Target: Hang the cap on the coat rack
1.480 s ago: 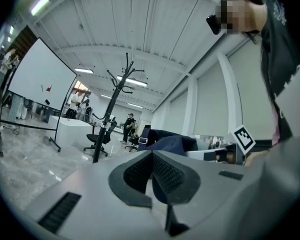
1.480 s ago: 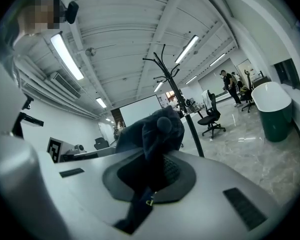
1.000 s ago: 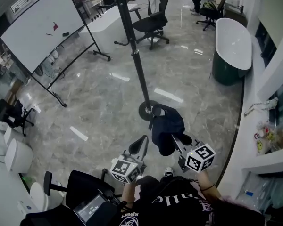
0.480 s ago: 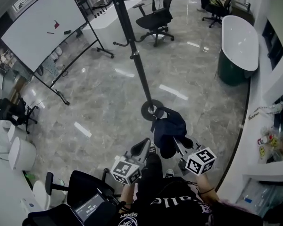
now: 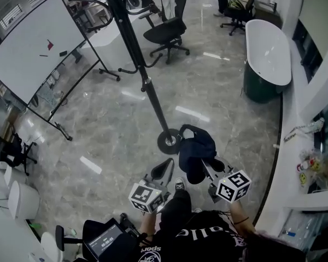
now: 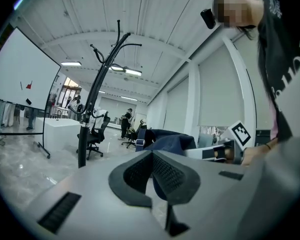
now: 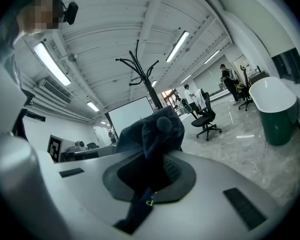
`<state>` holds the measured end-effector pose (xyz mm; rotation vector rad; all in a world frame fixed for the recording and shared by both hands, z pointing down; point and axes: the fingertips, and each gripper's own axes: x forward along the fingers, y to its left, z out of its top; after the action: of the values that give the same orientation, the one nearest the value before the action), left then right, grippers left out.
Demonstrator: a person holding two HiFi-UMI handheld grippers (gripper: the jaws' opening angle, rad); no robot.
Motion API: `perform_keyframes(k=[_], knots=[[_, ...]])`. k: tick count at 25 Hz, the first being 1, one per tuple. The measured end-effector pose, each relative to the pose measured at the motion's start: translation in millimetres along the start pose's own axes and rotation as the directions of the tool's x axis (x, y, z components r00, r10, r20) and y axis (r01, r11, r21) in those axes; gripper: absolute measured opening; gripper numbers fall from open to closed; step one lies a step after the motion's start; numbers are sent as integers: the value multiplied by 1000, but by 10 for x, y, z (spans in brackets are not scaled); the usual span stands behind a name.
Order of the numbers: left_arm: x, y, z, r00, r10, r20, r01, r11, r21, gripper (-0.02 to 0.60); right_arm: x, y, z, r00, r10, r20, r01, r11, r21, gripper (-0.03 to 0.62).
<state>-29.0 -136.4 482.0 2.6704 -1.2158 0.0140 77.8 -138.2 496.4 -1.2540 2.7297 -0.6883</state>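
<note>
The coat rack [image 5: 136, 53] is towering over the floor, far and left of the claws. The dark cap [image 5: 195, 149] is hanging near its base, pinched in the right claw [image 7: 150, 176]. The left claw [image 6: 152, 176] is hovering beside it, closed and empty.

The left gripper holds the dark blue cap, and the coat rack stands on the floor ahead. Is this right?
No: the right gripper holds the dark blue cap, as the right gripper view shows. The coat rack does stand on the floor ahead.
</note>
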Motion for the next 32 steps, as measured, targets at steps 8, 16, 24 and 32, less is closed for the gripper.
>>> perform_keyframes(k=[8, 16, 24, 32], knots=[[454, 774, 351, 999, -32, 20, 32, 999, 23, -2, 851, -368, 523, 998, -41, 40, 42, 998, -42, 25], [816, 1436, 461, 997, -69, 17, 68, 997, 34, -2, 1727, -739, 960, 997, -54, 59, 60, 991, -117, 25], [1128, 1585, 442, 996, -92, 3, 92, 996, 20, -2, 2271, -1153, 1479, 998, -20, 51, 31, 976, -216, 25], [1438, 1739, 556, 1000, -24, -6, 24, 1000, 18, -2, 2813, -1666, 2052, 999, 38, 33, -29, 970, -240, 25]])
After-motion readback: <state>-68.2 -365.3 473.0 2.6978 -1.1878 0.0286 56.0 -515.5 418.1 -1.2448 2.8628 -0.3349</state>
